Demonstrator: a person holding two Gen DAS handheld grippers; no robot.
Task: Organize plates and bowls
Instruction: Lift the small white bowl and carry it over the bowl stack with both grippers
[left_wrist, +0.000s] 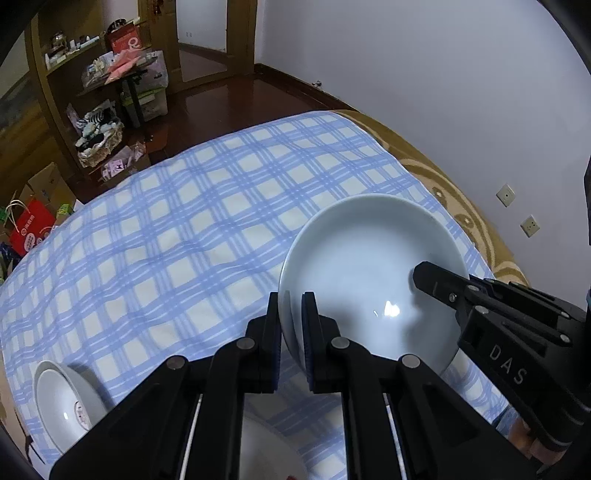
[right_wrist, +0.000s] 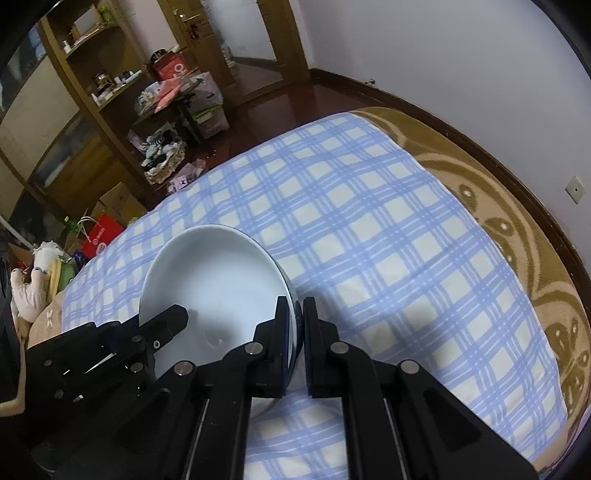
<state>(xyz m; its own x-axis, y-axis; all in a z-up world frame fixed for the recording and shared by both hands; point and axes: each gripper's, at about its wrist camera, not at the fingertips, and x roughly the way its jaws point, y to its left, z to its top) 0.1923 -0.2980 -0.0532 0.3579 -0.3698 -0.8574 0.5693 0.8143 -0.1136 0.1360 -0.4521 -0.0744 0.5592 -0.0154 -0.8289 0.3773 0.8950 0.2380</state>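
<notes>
A pale blue shallow plate (left_wrist: 369, 266) hangs tilted above the blue checked cloth (left_wrist: 177, 229), held from both sides. My left gripper (left_wrist: 291, 306) is shut on its left rim. My right gripper (left_wrist: 421, 275) reaches in from the right and clamps the opposite rim. In the right wrist view the same plate (right_wrist: 214, 273) sits left of centre, with the right gripper (right_wrist: 296, 310) shut on its right edge and the left gripper (right_wrist: 177, 317) gripping the near left edge. A white bowl (left_wrist: 62, 402) lies on the cloth at lower left. Another white dish (left_wrist: 266, 454) is mostly hidden under my left gripper.
The checked cloth covers a bed over a brown patterned blanket (right_wrist: 517, 206) beside a white wall. Beyond the bed's far edge are a dark wooden floor (left_wrist: 221, 99), cluttered shelves (left_wrist: 74, 62), cardboard boxes and a red bag (left_wrist: 31, 230). Soft toys (right_wrist: 29, 288) lie at the left.
</notes>
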